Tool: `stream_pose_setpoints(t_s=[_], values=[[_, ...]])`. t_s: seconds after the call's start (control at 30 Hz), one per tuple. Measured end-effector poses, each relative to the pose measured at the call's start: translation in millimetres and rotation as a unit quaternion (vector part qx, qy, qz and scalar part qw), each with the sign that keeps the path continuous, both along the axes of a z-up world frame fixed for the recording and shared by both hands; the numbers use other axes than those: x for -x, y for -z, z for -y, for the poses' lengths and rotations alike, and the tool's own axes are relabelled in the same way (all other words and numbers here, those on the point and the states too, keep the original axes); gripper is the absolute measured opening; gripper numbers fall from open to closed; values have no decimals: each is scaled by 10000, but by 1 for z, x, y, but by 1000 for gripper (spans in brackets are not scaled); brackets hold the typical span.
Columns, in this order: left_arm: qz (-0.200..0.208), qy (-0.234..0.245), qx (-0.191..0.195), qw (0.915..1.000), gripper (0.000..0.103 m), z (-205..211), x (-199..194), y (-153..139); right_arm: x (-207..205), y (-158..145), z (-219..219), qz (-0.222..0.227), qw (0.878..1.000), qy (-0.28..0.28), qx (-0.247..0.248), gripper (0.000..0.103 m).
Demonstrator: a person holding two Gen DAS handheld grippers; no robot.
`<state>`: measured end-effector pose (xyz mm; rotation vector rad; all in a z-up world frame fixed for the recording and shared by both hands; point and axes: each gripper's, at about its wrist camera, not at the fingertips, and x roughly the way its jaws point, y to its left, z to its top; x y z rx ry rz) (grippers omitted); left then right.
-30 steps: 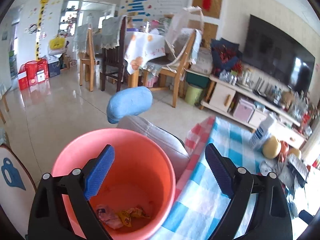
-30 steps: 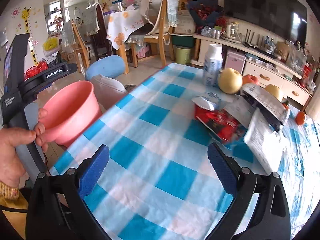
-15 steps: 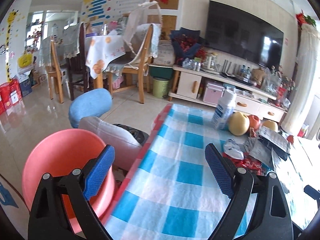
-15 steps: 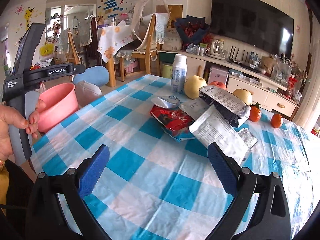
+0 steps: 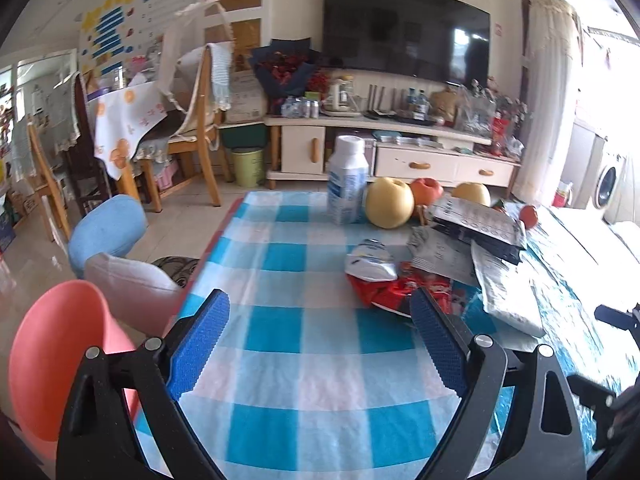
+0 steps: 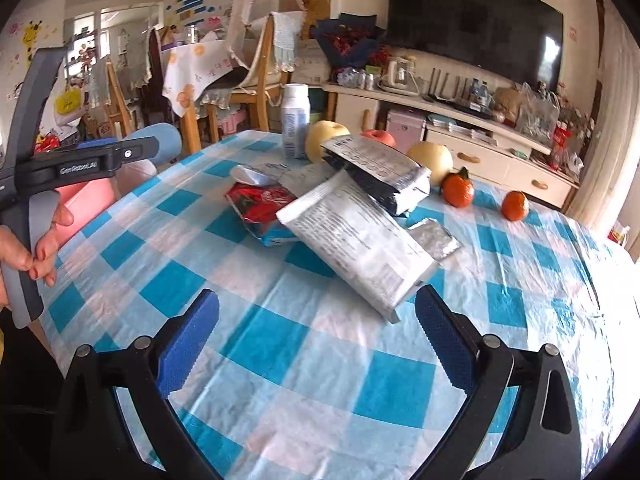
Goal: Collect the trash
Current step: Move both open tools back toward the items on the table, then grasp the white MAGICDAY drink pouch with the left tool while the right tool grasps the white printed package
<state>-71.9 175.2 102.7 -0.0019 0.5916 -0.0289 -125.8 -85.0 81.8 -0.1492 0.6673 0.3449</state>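
Two empty claws, left claw (image 5: 320,340) "GenRobot.AI", right claw (image 6: 316,338), both wide open above wrappers (image 6: 352,228).

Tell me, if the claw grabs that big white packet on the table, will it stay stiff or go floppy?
Probably floppy. The big white packet looks flat and thin, lying propped on other wrappers, so it may sag when lifted by one end. Its surface looks smooth, so it might slip a little. It seems empty, so likely very light.

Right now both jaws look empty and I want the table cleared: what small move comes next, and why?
Probably ease the open right gripper forward onto the long white printed packet: it lies nearest its jaws, and the pink plastic bucket waits beside the table.
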Motion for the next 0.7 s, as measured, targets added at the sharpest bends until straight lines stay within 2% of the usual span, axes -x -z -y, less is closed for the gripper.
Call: stream_pose_setpoints(t_s=[0.1, 0.23, 0.3, 0.37, 0.53, 0.6, 0.7], values=[[-20, 212, -179, 9996, 91, 20, -7, 3, -8, 4, 20, 10, 9997, 203, -96, 99], [-117, 418, -537, 9976, 91, 41, -24, 11, -22, 16, 38, -104, 9997, 119, -193, 93], [-233, 496, -601, 9967, 91, 48, -36, 15, -34, 24, 41, -255, 9996, 10, -142, 78], [-321, 563, -555, 9964, 91, 52, -46, 18, -43, 28, 41, -303, 9994, -141, -133, 75], [-450, 726, -842, 9928, 91, 65, -78, 28, -67, 36, 43, -470, 9979, -402, -206, 76], [-624, 762, -911, 9910, 91, 67, -95, 38, -75, 38, 43, -489, 9977, -431, -197, 88], [-797, 791, -914, 9895, 91, 67, -116, 49, -86, 40, 41, -549, 9966, -594, -142, 93]])
